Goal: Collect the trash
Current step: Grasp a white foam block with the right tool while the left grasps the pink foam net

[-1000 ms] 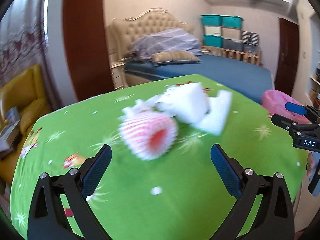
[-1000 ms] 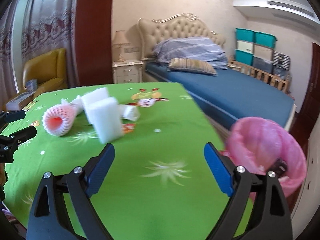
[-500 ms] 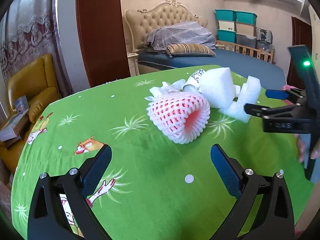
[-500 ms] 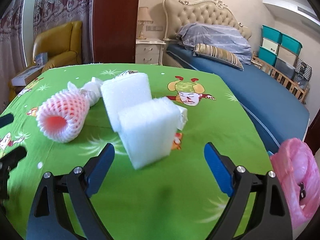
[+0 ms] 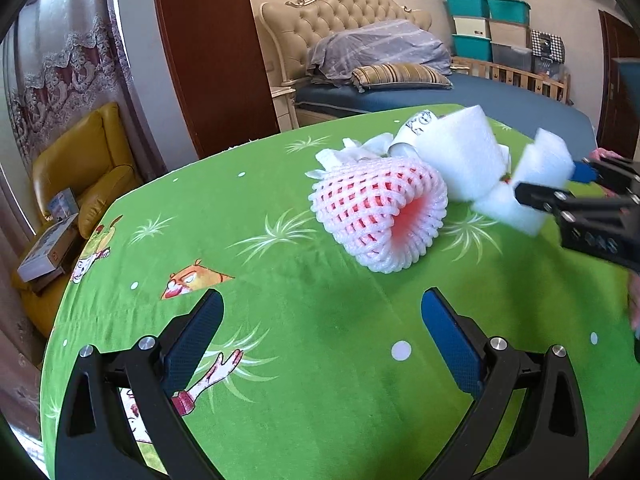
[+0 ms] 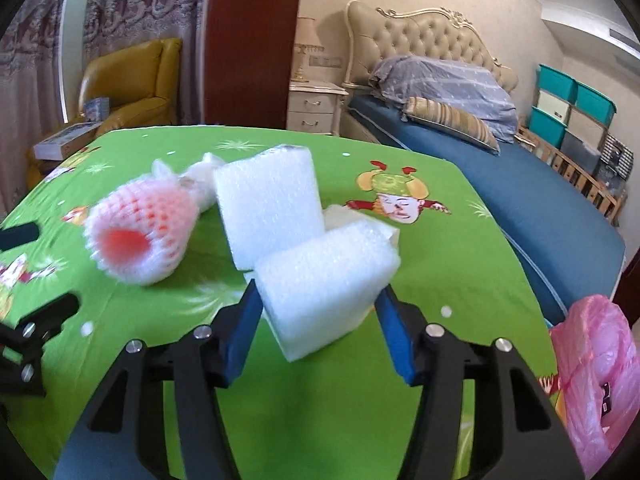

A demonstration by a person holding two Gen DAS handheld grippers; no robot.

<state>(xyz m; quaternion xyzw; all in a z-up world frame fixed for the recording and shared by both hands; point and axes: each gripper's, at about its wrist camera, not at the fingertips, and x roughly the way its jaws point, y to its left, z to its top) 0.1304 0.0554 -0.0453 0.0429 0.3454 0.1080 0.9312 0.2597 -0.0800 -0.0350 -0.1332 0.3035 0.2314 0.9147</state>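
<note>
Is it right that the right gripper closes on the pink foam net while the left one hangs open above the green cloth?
Not quite. The right gripper has its jaws against the white foam block, not the pink foam net, which lies untouched beside it, as the right wrist view shows. The left gripper does hang open above the green cloth.

Bare green tablecloth (image 5: pixel 320 360) lies before the left tongs (image 5: pixel 322 336); foam net (image 5: pixel 380 216) blocks beyond.

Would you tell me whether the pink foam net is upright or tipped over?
Tipped: the pink foam net lies sideways on the tablecloth.
</note>
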